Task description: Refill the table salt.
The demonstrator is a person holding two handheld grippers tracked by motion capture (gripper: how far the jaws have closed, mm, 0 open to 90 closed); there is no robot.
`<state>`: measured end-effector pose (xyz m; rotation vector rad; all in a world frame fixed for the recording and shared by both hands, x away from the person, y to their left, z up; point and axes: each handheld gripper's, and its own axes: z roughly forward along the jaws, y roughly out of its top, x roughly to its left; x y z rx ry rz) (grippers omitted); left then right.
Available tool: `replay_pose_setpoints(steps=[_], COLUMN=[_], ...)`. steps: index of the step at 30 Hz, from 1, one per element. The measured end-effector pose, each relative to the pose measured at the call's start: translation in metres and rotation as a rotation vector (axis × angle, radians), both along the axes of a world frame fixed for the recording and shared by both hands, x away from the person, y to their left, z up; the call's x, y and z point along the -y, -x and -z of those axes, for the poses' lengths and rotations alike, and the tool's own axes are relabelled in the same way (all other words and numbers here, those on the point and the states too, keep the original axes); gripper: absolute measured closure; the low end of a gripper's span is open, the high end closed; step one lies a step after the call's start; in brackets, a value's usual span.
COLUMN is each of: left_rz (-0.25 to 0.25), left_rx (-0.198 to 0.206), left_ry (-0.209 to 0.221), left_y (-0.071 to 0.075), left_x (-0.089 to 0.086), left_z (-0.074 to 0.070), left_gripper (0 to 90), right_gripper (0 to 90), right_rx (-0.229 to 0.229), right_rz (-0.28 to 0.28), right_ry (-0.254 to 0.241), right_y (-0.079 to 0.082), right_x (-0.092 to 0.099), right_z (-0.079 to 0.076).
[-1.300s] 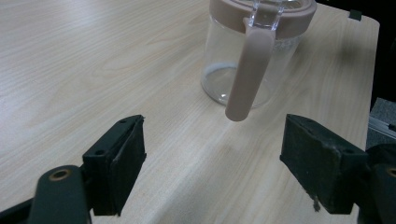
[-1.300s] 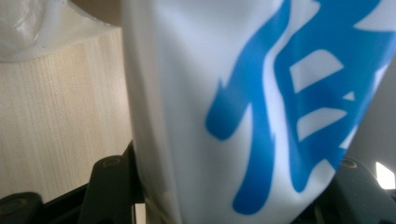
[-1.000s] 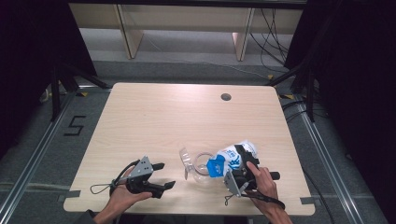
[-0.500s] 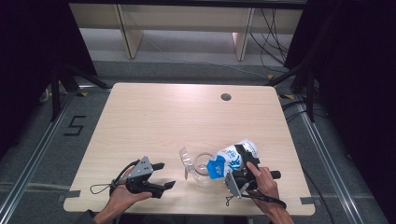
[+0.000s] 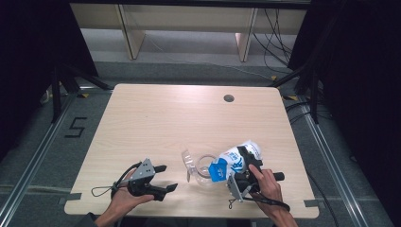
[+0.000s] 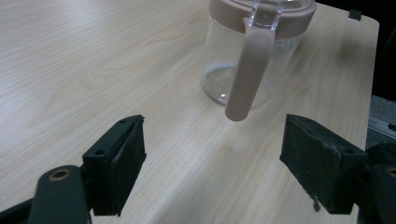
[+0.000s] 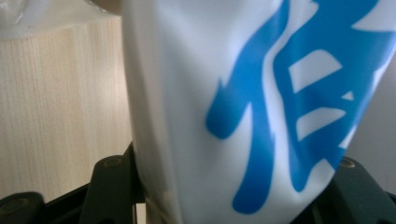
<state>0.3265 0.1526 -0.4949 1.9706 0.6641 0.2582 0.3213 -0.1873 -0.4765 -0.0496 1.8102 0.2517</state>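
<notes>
From the high view, I have a white bag with blue print [image 5: 235, 162] clamped in my right gripper [image 5: 243, 176], tipped over the mouth of a clear glass jar [image 5: 204, 169] that stands near the counter's [image 5: 156, 123] front edge, a little right of the middle. The jar's lid [image 5: 187, 162] appears flipped up on its left. My left gripper [image 5: 163, 178] rests just left of the jar, apart from it, close to the front edge.

In the left gripper view, my jaws stand wide open with nothing between them; the jar [image 6: 243, 60], with its pink rim and pink handle [image 6: 246, 74], stands just ahead on the counter [image 6: 93, 60].

In the right gripper view, the bag [image 7: 243, 107] sits between my jaws, which are partly closed and pinch it at both sides.

I judge this to be the pouring step: bag tilted at the jar's opening. Next I should tilt the bag further, keeping its mouth over the rim, and perhaps steady the jar by its handle with my left.
</notes>
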Motion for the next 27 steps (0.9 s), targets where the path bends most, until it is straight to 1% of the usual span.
replay_pose_setpoints(steps=[1, 2, 3, 4, 5, 6, 7, 8, 11, 12, 13, 15, 16, 17, 18, 19, 22, 23, 25, 26, 27], left_rz=[0.0, 0.0, 0.001, 0.001, 0.001, 0.004, 0.0, 0.0, 0.0, 0.001, 0.004, 0.004, 0.001, 0.005, -0.001, 0.006, 0.004, 0.004, 0.007, 0.008, 0.009], left_rx=[0.0, -0.001, 0.0, 0.0, 0.0, 0.001, -0.001, 0.0, -0.001, 0.0, 0.001, 0.002, 0.001, 0.003, -0.001, 0.001, 0.002, 0.003, 0.003, 0.003, 0.003], left_ry=[-0.001, -0.001, -0.002, -0.003, -0.003, -0.003, -0.002, -0.002, -0.002, -0.003, 0.0, -0.004, -0.003, -0.004, -0.002, 0.001, -0.003, -0.003, -0.001, 0.0, 0.001], left_y=[-0.0001, -0.0001, -0.0002, -0.0001, -0.0001, -0.0003, -0.0001, -0.0001, -0.0001, -0.0001, -0.0005, -0.0005, -0.0003, -0.0006, -0.0001, -0.0006, -0.0004, -0.0006, -0.0008, -0.0008, -0.0009], left_x=[-0.0001, -0.0001, -0.0001, 0.0, 0.0, -0.0001, -0.0001, -0.0001, 0.0, 0.0, 0.0, -0.0002, -0.0002, -0.0003, 0.0, 0.0, -0.0001, -0.0001, -0.0001, 0.0, 0.0], left_z=[0.0, 0.0001, 0.0001, 0.0001, 0.0002, 0.0002, 0.0002, 0.0002, 0.0002, 0.0002, 0.0004, 0.0001, 0.0002, 0.0001, 0.0002, 0.0004, 0.0002, 0.0002, 0.0004, 0.0005, 0.0005], left_gripper=[21.2, 21.2, 21.2, 21.2, 21.2, 21.2, 21.2, 21.2, 21.2, 21.2, 21.2, 21.2, 21.2, 21.2, 21.2, 21.2, 21.2, 21.2, 21.2, 21.2, 21.2], right_gripper=[44.4, 44.5, 44.5, 44.5, 44.5, 44.5, 44.5, 44.5, 44.6, 44.7, 44.8, 44.8, 44.9, 45.0, 45.1, 45.1, 45.3, 45.3, 45.4, 45.4, 45.4], right_rx=[0.0, 0.018, 0.017, 0.013, -0.004, -0.005, -0.017, -0.009, -0.011, -0.004, -0.004, -0.004, 0.017, 0.026, 0.023, 0.022, 0.027, 0.01, 0.016, 0.025, 0.025], right_rz=[-0.008, -0.016, -0.017, -0.011, 0.005, 0.004, 0.002, 0.002, 0.006, 0.009, 0.023, 0.02, -0.004, -0.011, -0.003, 0.002, -0.001, 0.026, 0.024, 0.017, 0.022], right_ry=[0.01, 0.046, 0.049, 0.037, -0.002, 0.002, 0.003, 0.006, 0.011, 0.013, 0.004, 0.005, 0.053, 0.07, 0.059, 0.053, 0.061, 0.017, 0.023, 0.034, 0.036], right_y=[-0.0008, -0.0012, -0.0014, -0.0013, -0.0009, -0.0012, -0.0017, -0.0017, -0.0015, -0.0011, -0.0002, -0.0004, -0.0015, -0.0018, -0.0012, -0.001, -0.0011, 0.0001, -0.0001, -0.0005, -0.0002], right_x=[0.0, -0.0002, -0.0002, 0.0001, 0.0006, 0.0006, 0.0005, 0.0006, 0.0002, 0.0002, 0.0001, 0.0001, -0.0004, -0.0007, -0.0005, -0.0005, -0.0006, -0.0001, -0.0002, -0.0003, -0.0003], right_z=[-0.0002, -0.003, -0.0031, -0.0023, 0.0005, 0.0003, 0.0005, 0.0004, 0.0005, 0.0004, 0.0012, 0.0008, -0.0028, -0.004, -0.0031, -0.0026, -0.0033, 0.0002, -0.0001, -0.0008, -0.0004])
